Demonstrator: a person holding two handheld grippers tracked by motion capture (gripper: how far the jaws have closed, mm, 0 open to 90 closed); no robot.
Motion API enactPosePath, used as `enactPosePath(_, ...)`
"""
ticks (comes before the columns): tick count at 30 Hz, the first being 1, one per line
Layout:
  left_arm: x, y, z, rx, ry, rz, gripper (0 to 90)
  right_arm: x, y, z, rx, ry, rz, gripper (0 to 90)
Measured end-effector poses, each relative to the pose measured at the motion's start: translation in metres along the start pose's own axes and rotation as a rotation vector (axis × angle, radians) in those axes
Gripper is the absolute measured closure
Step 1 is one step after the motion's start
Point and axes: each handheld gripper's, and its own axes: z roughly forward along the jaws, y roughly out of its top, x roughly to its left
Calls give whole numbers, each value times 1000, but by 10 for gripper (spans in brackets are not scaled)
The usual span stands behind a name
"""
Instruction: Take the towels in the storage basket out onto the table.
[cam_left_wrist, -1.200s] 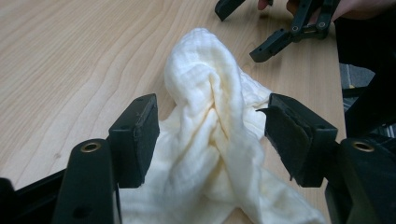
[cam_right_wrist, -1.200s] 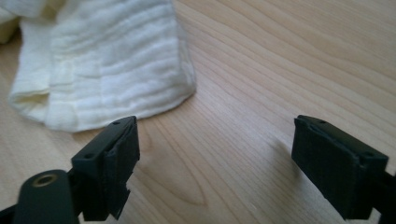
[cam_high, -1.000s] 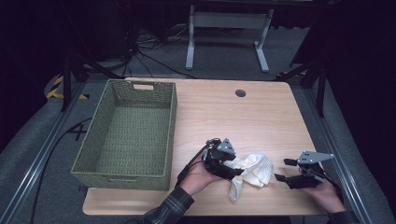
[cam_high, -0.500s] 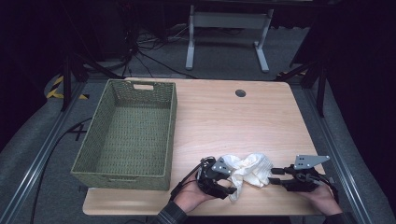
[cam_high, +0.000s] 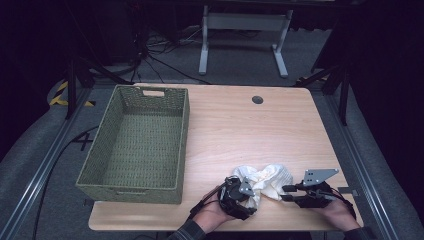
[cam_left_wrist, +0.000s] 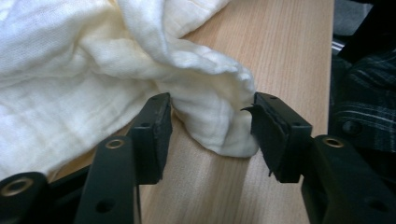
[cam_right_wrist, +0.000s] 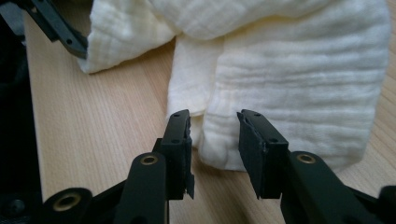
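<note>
While my left gripper (cam_left_wrist: 210, 128) and right gripper (cam_right_wrist: 215, 149) sit at the near table (cam_high: 235, 125) edge, both jaw pairs have just been closing. My left jaws bracket a folded corner of the cream cloth (cam_high: 262, 180), pads about touching but not yet clamped. My right jaws straddle another fold, a gap still visible on each side. Left of the cloth, well apart, stands the green woven basket (cam_high: 137, 142). Beyond the cloth, a small dark grommet (cam_high: 257, 99) marks the far edge.
</note>
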Motion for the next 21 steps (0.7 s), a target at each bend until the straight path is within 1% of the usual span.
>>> enactPosePath(1, 0, 0, 0, 0, 0, 0, 529, 0, 0, 0, 0, 0, 0, 648)
enactPosePath(2, 0, 0, 0, 3, 18, 1, 529, 0, 0, 1, 10, -6, -7, 657)
enactPosePath(3, 1, 1, -1, 8, 31, 0, 595, 1, 0, 2, 19, -9, -8, 674)
enactPosePath(5, 2, 1, -1, 9, 31, -4, 694, 0, 0, 2, 23, -21, -19, 731)
enactPosePath(7, 5, 1, -2, 15, 28, -25, 780, 0, 0, 2, 25, -21, -15, 782)
enactPosePath(8, 7, 1, -2, 12, 18, -20, 819, -1, 0, 2, 25, -19, -13, 810)
enactPosePath(9, 7, 1, -2, 13, 15, -27, 846, -1, 0, 2, 21, -15, -9, 831)
enactPosePath(10, 8, 1, -2, 12, 13, -35, 858, -2, 0, 1, 22, -13, -7, 845)
enactPosePath(11, 9, 1, -4, 19, 8, -34, 864, -2, 0, 0, 15, -12, -2, 855)
enactPosePath(12, 8, 1, -5, 8, 10, -47, 865, -2, 0, -1, 11, -9, 1, 858)
enactPosePath(13, 10, 2, -8, -10, 10, -39, 866, -3, 0, -2, 2, -5, 7, 860)
enactPosePath(15, 11, 3, -14, -36, 5, -56, 867, -3, 1, -6, -14, 4, 12, 860)
enactPosePath(16, 12, 5, -18, -68, 9, -64, 867, -3, 1, -7, -25, 5, 13, 861)
enactPosePath(18, 14, 7, -26, -90, 14, -63, 867, -4, 3, -12, -47, 6, 20, 863)
enactPosePath(19, 15, 8, -30, -111, 13, -71, 867, -4, 4, -14, -51, 5, 20, 864)
enactPosePath(21, 18, 12, -38, -140, 32, -69, 867, -5, 5, -17, -66, 1, 22, 865)
